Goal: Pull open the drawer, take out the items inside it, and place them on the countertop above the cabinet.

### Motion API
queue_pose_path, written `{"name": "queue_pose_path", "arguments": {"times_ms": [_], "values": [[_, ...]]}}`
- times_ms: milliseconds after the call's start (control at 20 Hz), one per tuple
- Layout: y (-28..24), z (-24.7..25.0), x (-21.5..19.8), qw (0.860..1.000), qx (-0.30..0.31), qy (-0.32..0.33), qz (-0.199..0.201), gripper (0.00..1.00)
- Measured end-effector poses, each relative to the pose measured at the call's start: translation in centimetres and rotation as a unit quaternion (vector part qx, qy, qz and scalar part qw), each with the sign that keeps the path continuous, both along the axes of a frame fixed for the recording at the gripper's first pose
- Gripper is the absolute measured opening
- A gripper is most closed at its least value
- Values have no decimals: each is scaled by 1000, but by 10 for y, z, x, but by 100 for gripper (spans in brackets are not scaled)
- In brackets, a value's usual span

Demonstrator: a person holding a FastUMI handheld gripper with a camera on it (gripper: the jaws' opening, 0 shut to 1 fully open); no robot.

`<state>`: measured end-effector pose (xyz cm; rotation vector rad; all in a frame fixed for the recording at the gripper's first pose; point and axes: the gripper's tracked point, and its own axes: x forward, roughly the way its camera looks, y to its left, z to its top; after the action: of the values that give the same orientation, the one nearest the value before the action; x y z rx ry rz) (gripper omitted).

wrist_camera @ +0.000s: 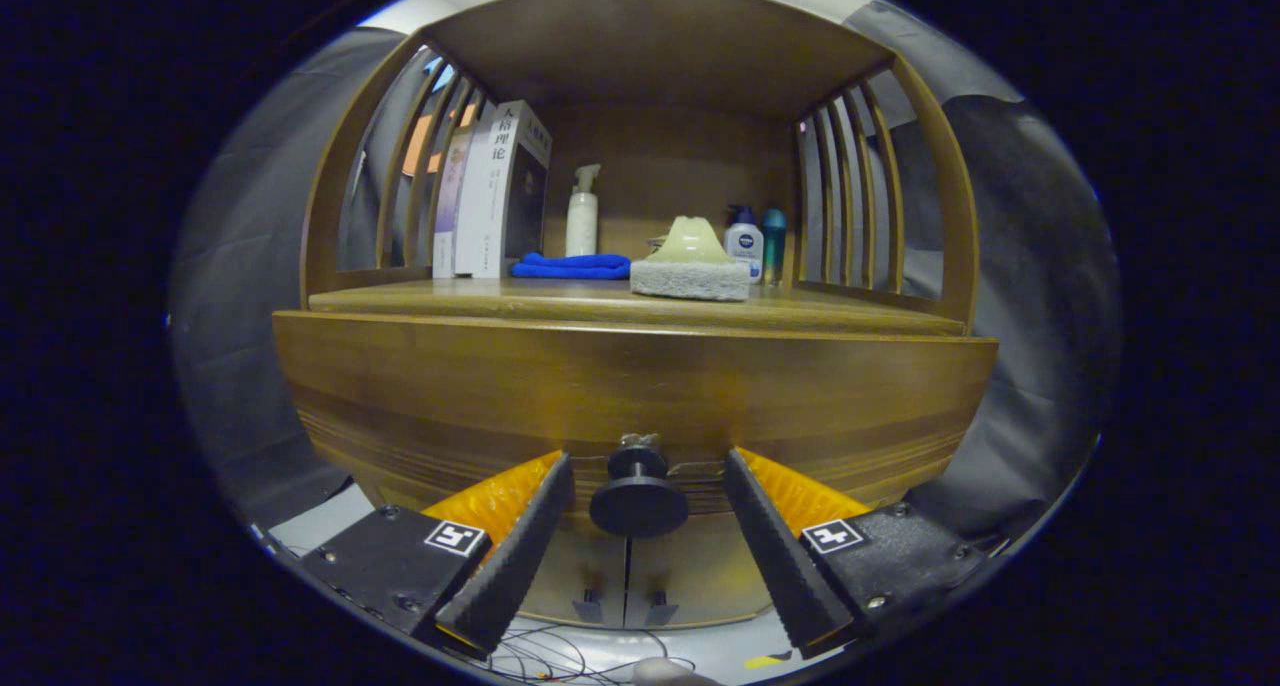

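Observation:
A wooden cabinet fills the scene, its drawer front [630,386] closed and flush. A black round knob [638,496] juts from the drawer's lower middle. My gripper [645,466] is open, its two ribbed black fingers [520,556] standing either side of the knob with a gap on each side, touching nothing. The countertop [560,301] runs above the drawer, under a wooden shelf roof. The drawer's contents are hidden.
On the countertop stand books [495,191] at the left, a folded blue cloth [572,266], a white pump bottle [582,216], a sponge with a pale lump on it [692,266], and two small bottles [755,241]. Slatted wooden sides close both ends. Lower cabinet doors [625,576] sit beneath the drawer.

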<state>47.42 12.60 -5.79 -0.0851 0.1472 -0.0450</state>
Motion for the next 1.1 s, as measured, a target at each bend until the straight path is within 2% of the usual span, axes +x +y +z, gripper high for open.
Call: {"name": "queue_pose_path", "arguments": {"times_ms": [400,600,900,1100], "values": [[1,1,21,1000,15,-1,2,100],[0,0,20,1000,10,-1,0,100],[-1,-1,18,999,-1,36,-2,100],[-1,11,3,999,-4,50,13,100]]}}
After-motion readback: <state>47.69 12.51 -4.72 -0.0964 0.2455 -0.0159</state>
